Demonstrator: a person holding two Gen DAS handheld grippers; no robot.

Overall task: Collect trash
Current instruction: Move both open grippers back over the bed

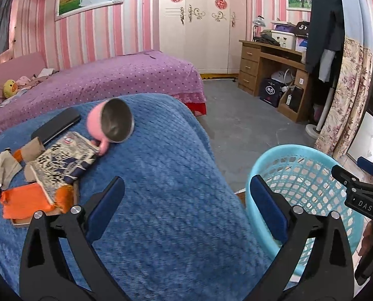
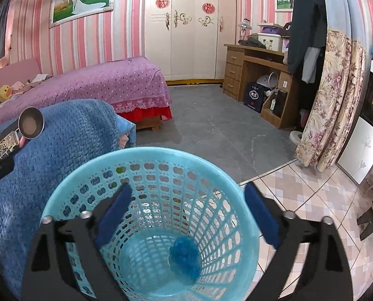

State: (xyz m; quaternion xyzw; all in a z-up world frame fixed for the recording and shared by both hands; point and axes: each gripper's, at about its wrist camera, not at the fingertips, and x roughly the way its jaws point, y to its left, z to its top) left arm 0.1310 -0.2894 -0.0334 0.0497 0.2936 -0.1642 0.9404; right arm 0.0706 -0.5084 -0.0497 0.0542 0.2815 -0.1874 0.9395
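Right gripper (image 2: 186, 213) found poised over the light blue mesh wastebasket (image 2: 68, 185), jaws wide apart, nothing between the pads. Crumpled blue wad of trash (image 2: 185, 254) noted lying loose on the basket floor, right of centre, clear of both fingers. Deposit judged complete on this side.

Left gripper (image 1: 185, 205) found above the blue knitted blanket (image 1: 161, 150), jaws likewise fully apart and empty. Remaining clutter seen at far left of the blanket: printed snack wrapper (image 1: 61, 161), orange pouch (image 1: 23, 200), beige drawstring bag (image 1: 5, 166), dark flat case (image 1: 57, 125), overturned pink steel-lined mug (image 1: 111, 125).

Step in hand judged to be reaching for the next piece, most likely the wrapper. Advised: approach low and flat, jaws kept wide until straddling one wrapper edge; pinch only the film, not the blanket pile or the pouch beneath. Mug handle appeared to touch the wrapper's far corner; risk of rolling the mug noted. Basket standing just right of the blanket, within easy carry.
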